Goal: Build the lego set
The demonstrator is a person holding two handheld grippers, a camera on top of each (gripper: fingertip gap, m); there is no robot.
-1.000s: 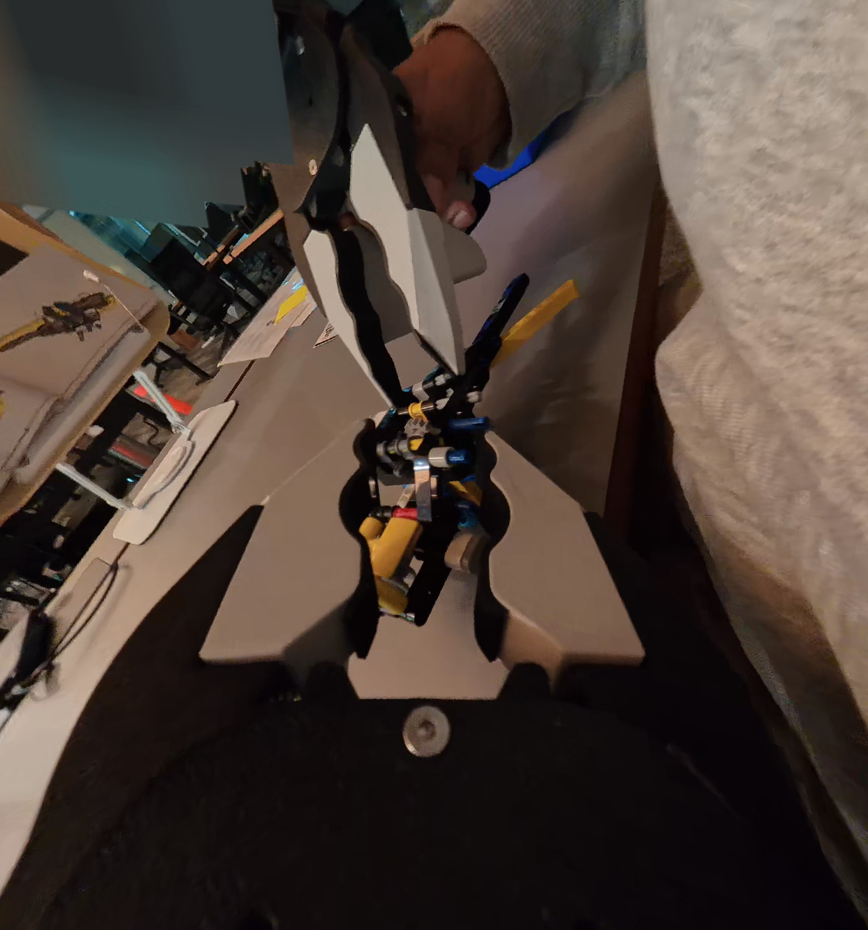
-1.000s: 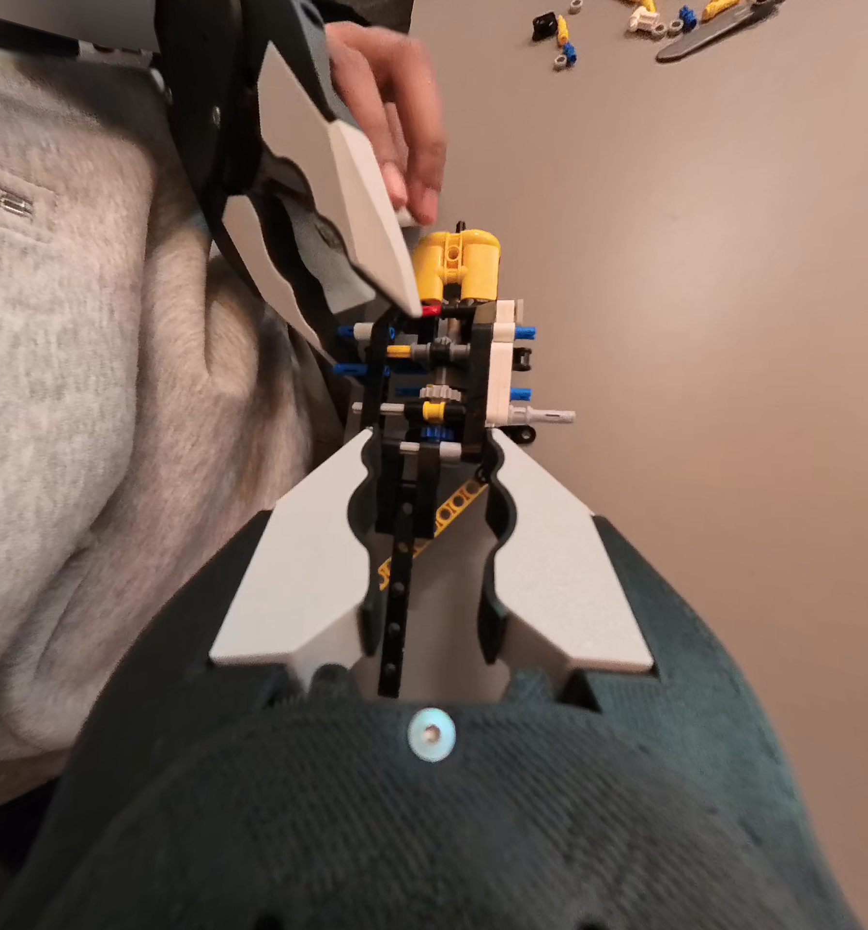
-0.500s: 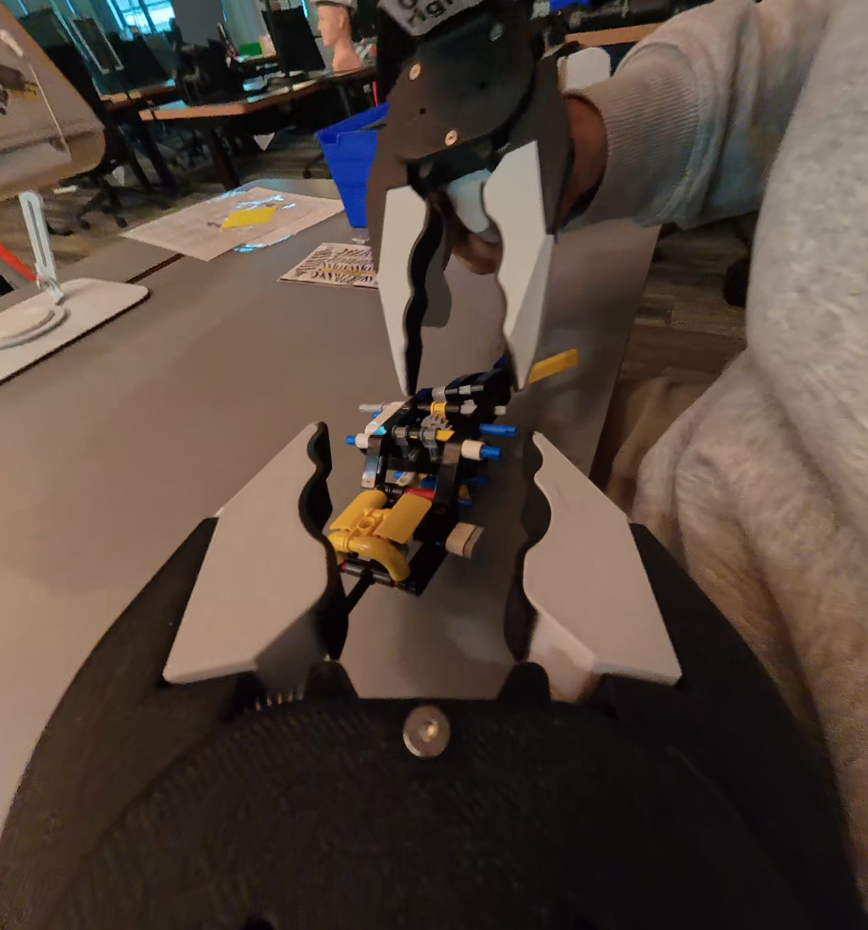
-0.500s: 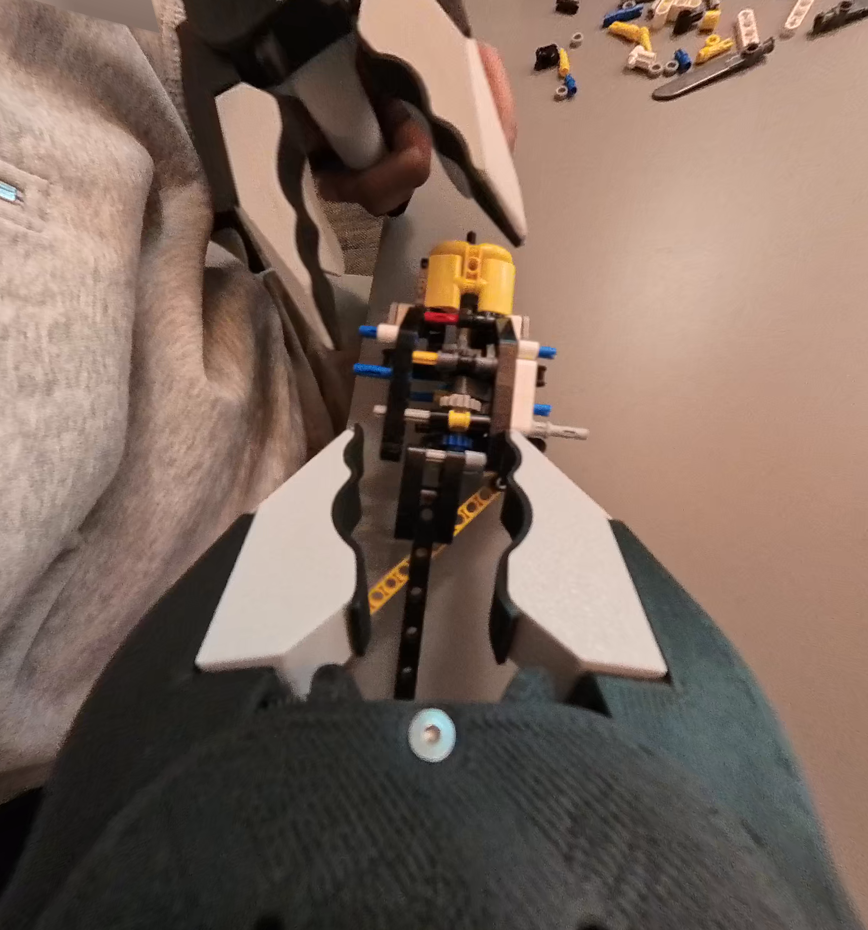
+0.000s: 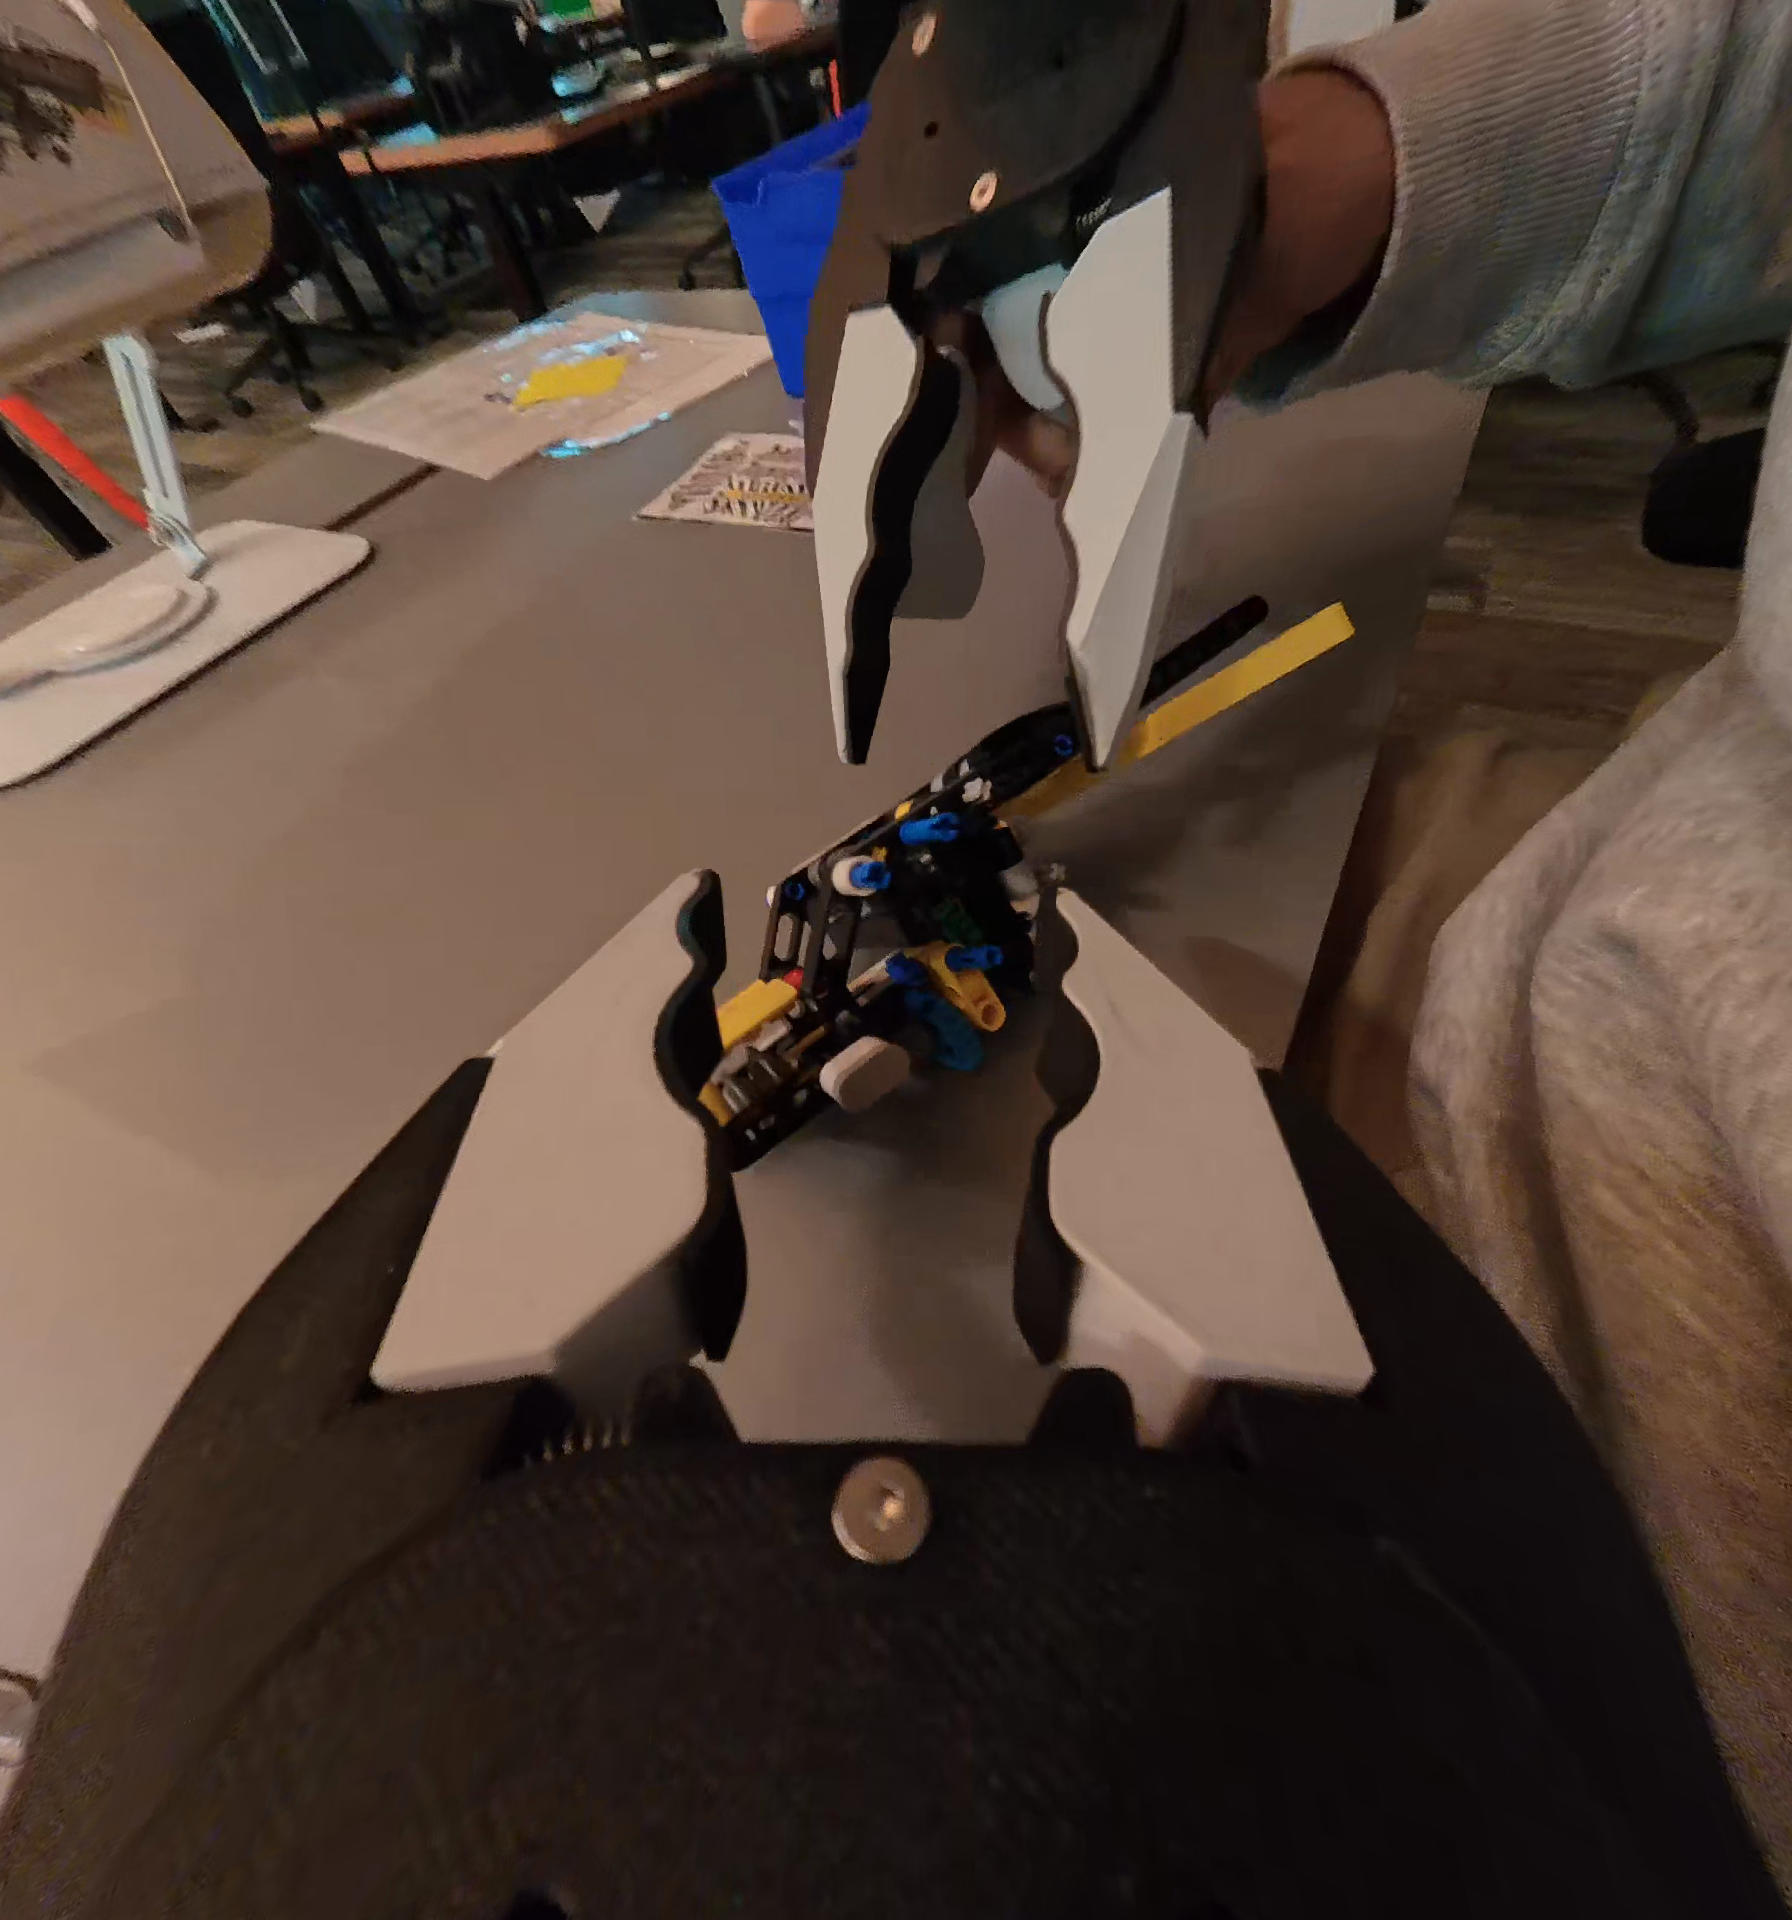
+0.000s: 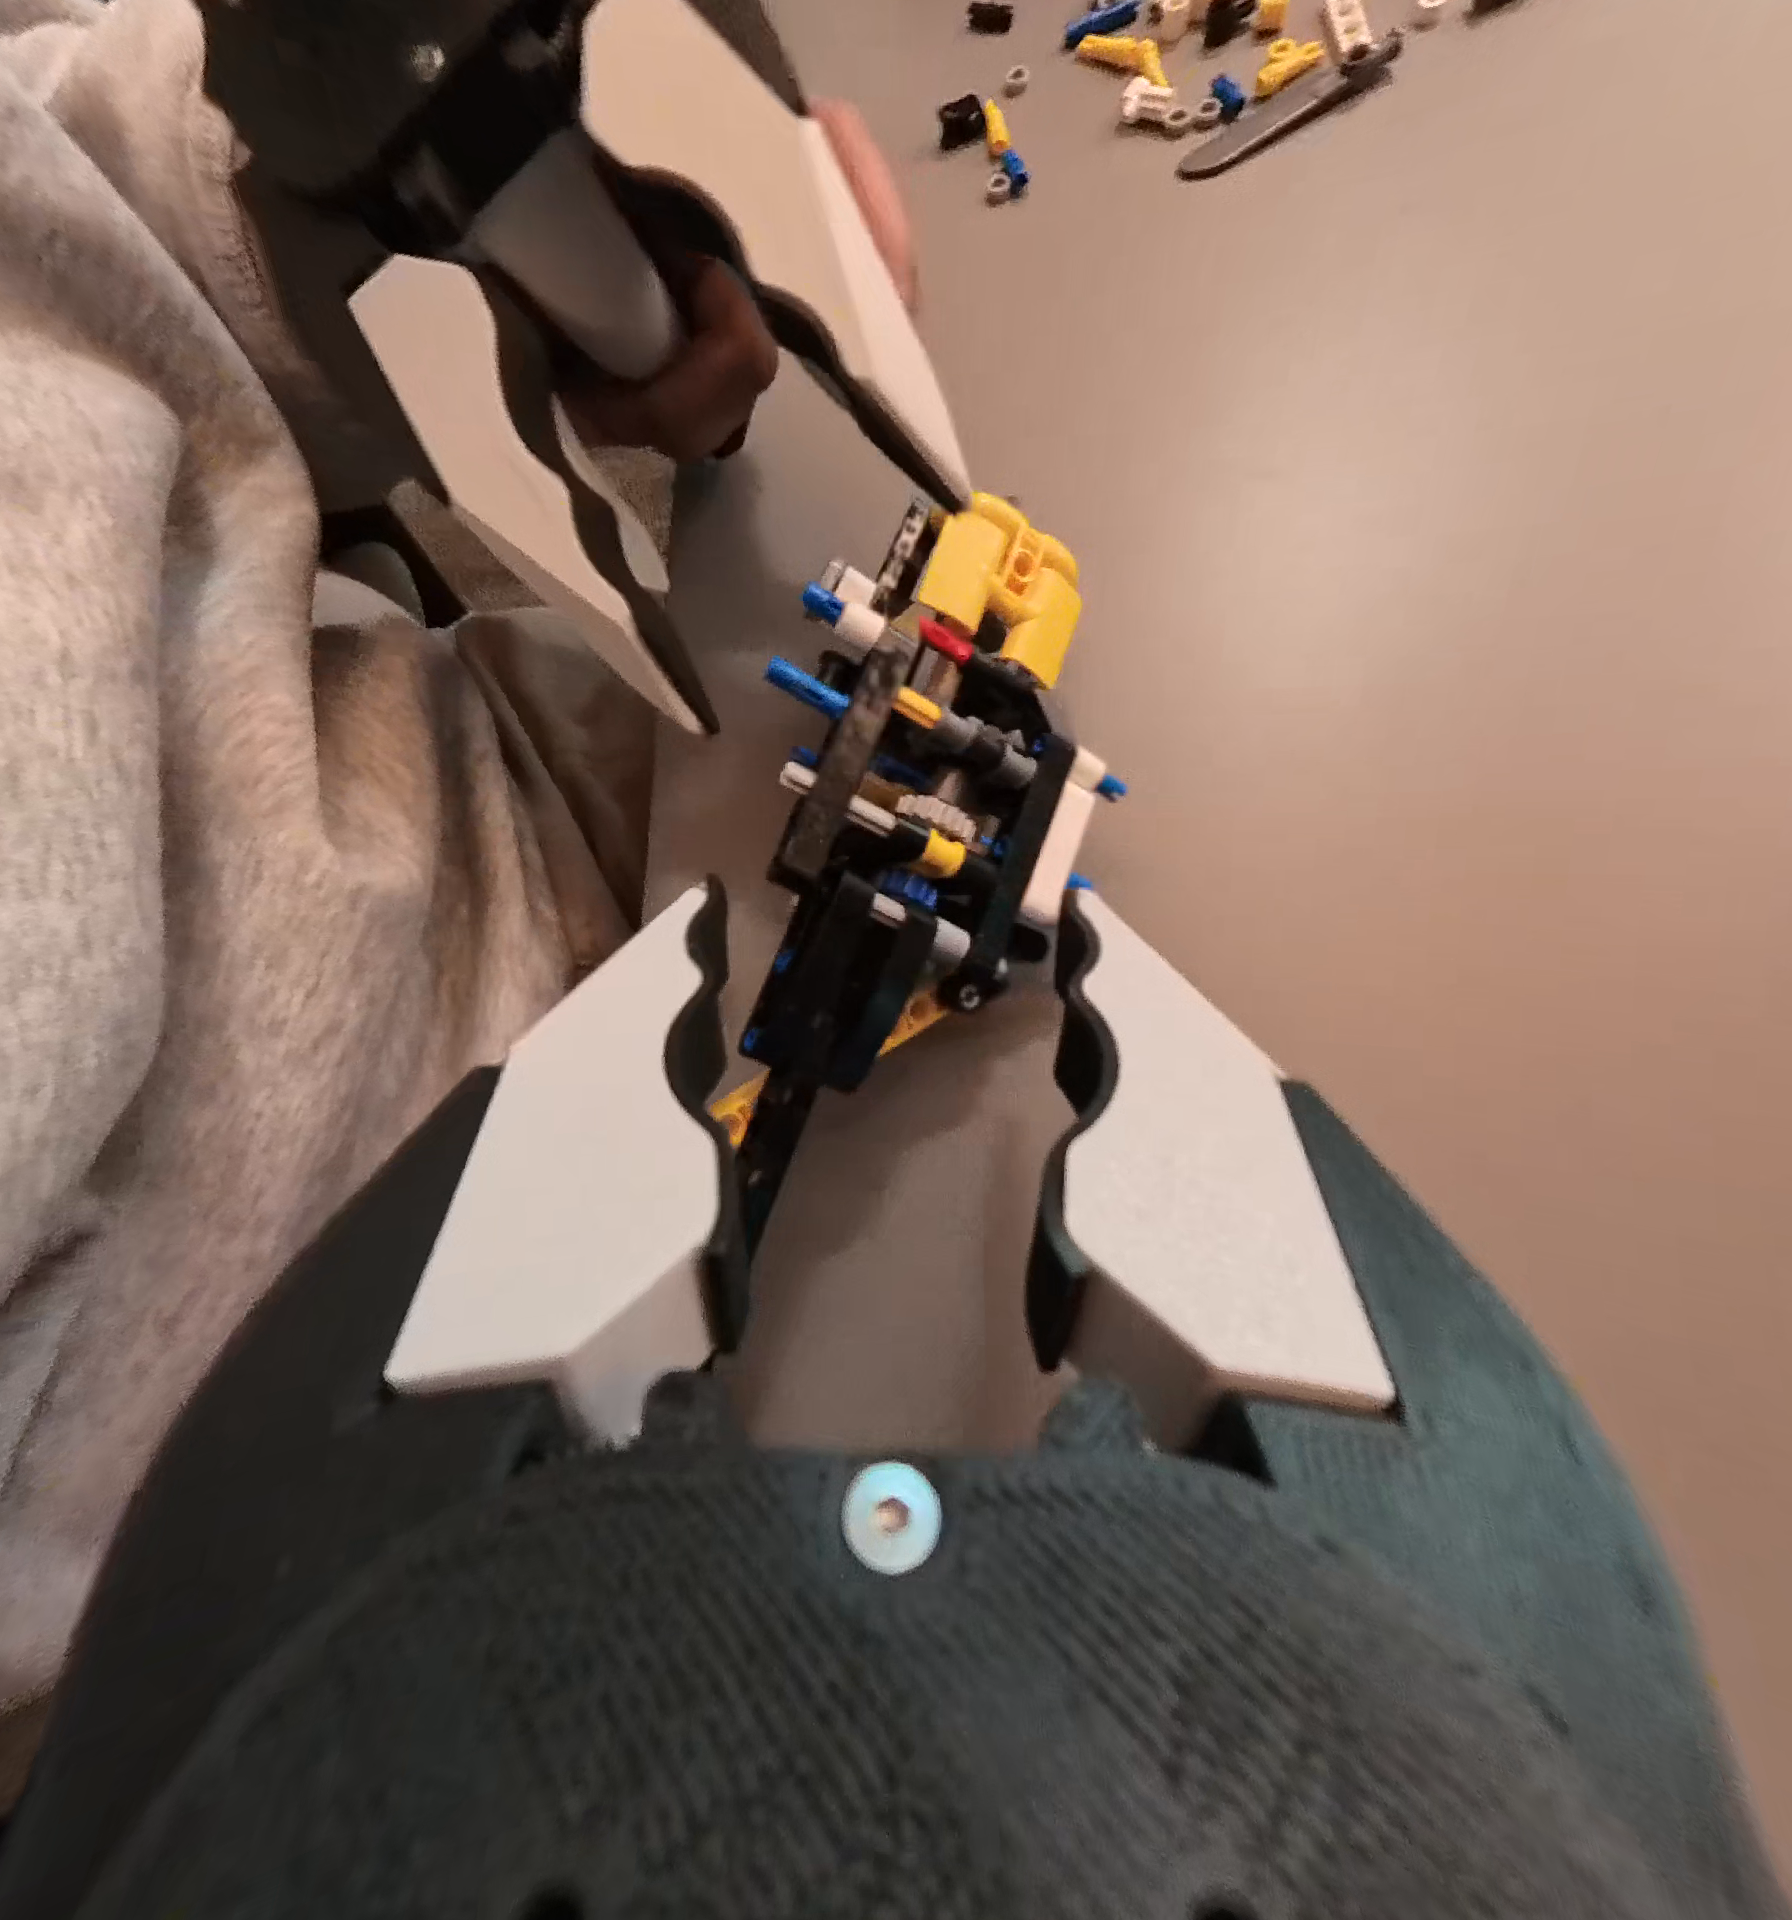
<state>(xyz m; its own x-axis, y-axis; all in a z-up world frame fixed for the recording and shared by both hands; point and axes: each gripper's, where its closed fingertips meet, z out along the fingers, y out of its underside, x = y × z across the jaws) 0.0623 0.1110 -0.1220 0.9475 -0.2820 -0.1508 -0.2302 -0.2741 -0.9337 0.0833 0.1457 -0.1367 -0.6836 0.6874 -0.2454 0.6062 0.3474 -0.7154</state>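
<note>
The partly built lego model (image 5: 871, 997), black with yellow, blue and white parts, lies tilted on the grey table (image 5: 404, 831) near its edge. A long black beam and a yellow beam (image 5: 1245, 665) stick out of its far end. My left gripper (image 5: 884, 914) is open, with the model between its fingers and held by neither. My right gripper (image 6: 892, 914) is open too, and the model (image 6: 933, 810) lies just ahead of its tips, the black beam running along its left finger. Each gripper shows in the other's view: the right (image 5: 975, 753), and the left (image 6: 835, 613), one of whose tips touches the model's yellow block.
Several loose lego pieces (image 6: 1162, 83) and a long dark part (image 6: 1276, 125) lie far off on the table. A stand (image 5: 144, 592) holding the instruction booklet (image 5: 40, 156), paper sheets (image 5: 559, 384) and a blue bin (image 5: 778, 239) are farther back. The person's grey sweater (image 5: 1598, 1143) borders the table edge. About 5 centimetres separates my left fingertips from my right.
A second ago both grippers were shut on the model, holding it up. The left opened first, then the right, and the model now lies tilted on the table.
</note>
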